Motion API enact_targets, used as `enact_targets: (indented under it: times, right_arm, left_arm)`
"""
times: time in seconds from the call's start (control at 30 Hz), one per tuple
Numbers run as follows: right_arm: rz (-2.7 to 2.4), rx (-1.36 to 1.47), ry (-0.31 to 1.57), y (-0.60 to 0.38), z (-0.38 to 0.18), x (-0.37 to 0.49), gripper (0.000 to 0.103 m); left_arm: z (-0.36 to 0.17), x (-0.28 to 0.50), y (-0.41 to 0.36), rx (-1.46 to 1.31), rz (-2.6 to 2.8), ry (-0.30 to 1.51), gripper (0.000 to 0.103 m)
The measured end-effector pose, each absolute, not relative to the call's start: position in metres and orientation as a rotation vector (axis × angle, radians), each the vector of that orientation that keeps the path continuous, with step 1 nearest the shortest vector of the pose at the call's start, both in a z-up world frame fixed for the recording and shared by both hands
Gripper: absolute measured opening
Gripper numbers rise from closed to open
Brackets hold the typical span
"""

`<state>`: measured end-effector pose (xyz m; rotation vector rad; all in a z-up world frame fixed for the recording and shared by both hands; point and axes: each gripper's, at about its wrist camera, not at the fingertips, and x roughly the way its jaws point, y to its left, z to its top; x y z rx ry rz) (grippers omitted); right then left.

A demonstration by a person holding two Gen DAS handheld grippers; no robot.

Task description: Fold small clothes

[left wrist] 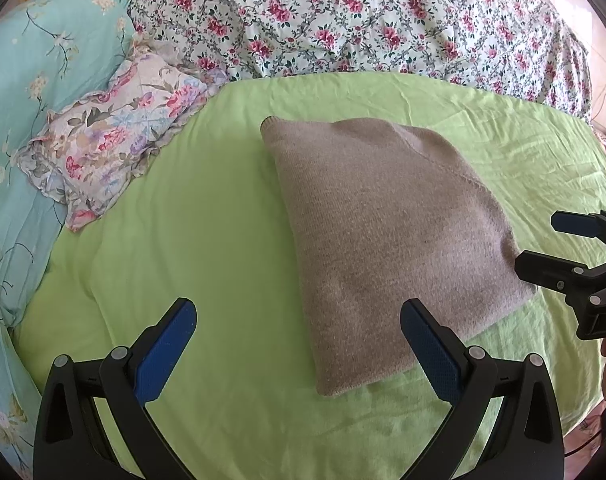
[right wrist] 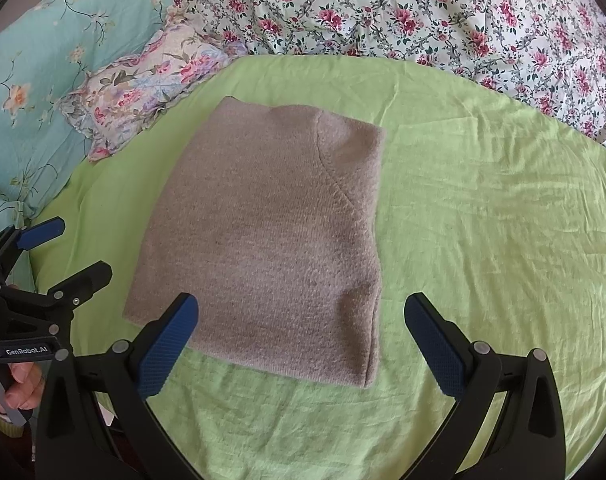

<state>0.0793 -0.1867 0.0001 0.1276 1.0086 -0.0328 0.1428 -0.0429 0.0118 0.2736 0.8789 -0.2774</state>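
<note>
The taupe knitted garment, folded into a thick rectangle [right wrist: 263, 240], lies mid-sheet on the lime-green bedsheet [right wrist: 483, 220]. Both the left gripper [left wrist: 299, 344] and right gripper [right wrist: 301, 340] hang spread, holding nothing. A snagging fingertip at 6 o'clock could drag the 2 layers apart, undoing the fold

daylight is falling softly over a bed where a wrinkled lime-green sheet [left wrist: 207, 240] is lying spread, a rose-print quilt [left wrist: 343, 20] is bunching along its far side, a turquoise flowered duvet [left wrist: 31, 80] is heaping at the left, and a frilled floral pillow [left wrist: 111, 136] is resting between them.
</note>
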Motion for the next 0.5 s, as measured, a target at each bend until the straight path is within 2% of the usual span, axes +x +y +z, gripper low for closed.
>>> enact_targets:
  times: [0.5]
  right_arm:
    - [-0.031, 0.124, 1.006, -0.1823, 0.0025, 0.0842, 0.103]
  left_arm:
    - [0.0156, 0.147, -0.0447, 0.271, -0.279, 0.876, 0.102]
